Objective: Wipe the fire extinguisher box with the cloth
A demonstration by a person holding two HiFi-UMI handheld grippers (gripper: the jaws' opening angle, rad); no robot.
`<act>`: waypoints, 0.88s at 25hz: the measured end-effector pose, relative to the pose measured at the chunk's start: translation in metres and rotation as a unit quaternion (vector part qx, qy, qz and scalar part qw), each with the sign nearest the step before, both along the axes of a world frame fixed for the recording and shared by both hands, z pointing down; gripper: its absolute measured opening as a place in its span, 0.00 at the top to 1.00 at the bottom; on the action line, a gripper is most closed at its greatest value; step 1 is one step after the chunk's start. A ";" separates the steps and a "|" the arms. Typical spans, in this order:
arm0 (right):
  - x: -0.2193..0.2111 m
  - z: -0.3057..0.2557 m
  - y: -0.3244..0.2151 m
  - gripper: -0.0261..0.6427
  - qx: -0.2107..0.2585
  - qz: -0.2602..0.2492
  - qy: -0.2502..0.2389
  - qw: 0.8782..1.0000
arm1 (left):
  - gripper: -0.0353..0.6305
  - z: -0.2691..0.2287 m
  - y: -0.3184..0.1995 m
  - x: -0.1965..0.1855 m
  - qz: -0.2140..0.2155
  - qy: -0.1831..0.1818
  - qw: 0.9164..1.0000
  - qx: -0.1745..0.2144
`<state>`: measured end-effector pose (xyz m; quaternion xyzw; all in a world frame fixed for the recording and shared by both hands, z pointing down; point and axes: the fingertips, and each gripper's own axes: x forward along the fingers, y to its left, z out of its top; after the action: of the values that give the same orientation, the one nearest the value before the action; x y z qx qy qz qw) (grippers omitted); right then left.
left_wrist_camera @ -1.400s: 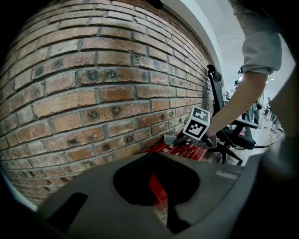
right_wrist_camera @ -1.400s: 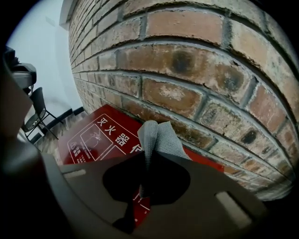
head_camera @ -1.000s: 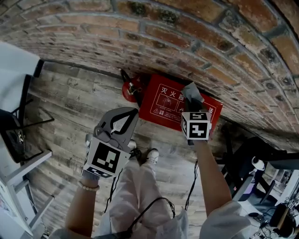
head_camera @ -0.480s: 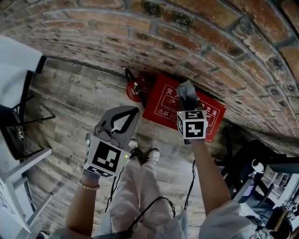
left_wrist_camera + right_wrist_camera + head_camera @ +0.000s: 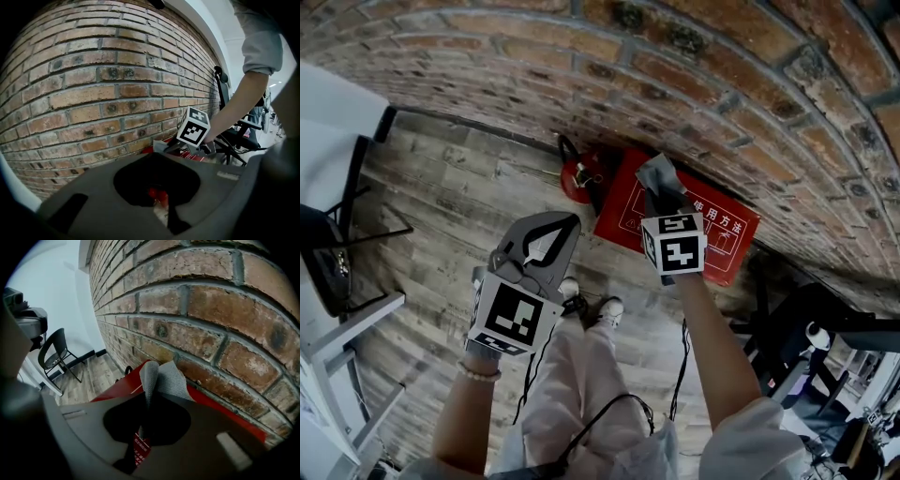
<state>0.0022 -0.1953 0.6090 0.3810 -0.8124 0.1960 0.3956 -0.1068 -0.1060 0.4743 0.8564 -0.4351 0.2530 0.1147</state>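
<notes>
One brick wall (image 5: 722, 75) spans the top of the frame, the red fire extinguisher box (image 5: 727, 234) at its foot right of centre, left gripper (image 5: 567, 225) lower left, jaws together and empty, right gripper (image 5: 661, 192) clamped on the grey cloth (image 5: 659, 173) touching the box's upper-left corner.

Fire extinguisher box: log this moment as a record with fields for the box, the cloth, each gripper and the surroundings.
box: red fire extinguisher box, on the wooden floor against the brick wall
cloth: grey cloth, on the box's top, toward the end nearest the extinguisher
right gripper: jaws shut on the cloth
left gripper: jaws together, empty, held apart from the box
beside box: red fire extinguisher, on the floor by the wall
</notes>
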 end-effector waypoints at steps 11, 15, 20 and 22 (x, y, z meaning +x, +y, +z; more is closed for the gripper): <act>-0.041 0.000 0.004 0.93 -0.005 -0.038 -0.009 0.999 | 0.95 0.001 0.004 -0.015 -0.011 0.000 1.000 0.000; -0.048 0.001 0.006 0.93 -0.006 -0.045 -0.011 0.999 | 0.95 -0.002 0.003 -0.016 -0.009 -0.004 1.000 0.004; -0.049 0.000 0.006 0.93 -0.005 -0.045 -0.013 0.999 | 0.95 -0.002 0.003 -0.015 -0.008 -0.005 1.000 0.004; -0.048 -0.001 0.006 0.93 -0.005 -0.045 -0.017 0.999 | 0.95 -0.003 0.003 -0.013 -0.006 -0.005 1.000 0.005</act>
<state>-0.0463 -0.1895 0.6080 0.3387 -0.8342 0.1886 0.3921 -0.1195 -0.1032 0.4716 0.8529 -0.4423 0.2546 0.1102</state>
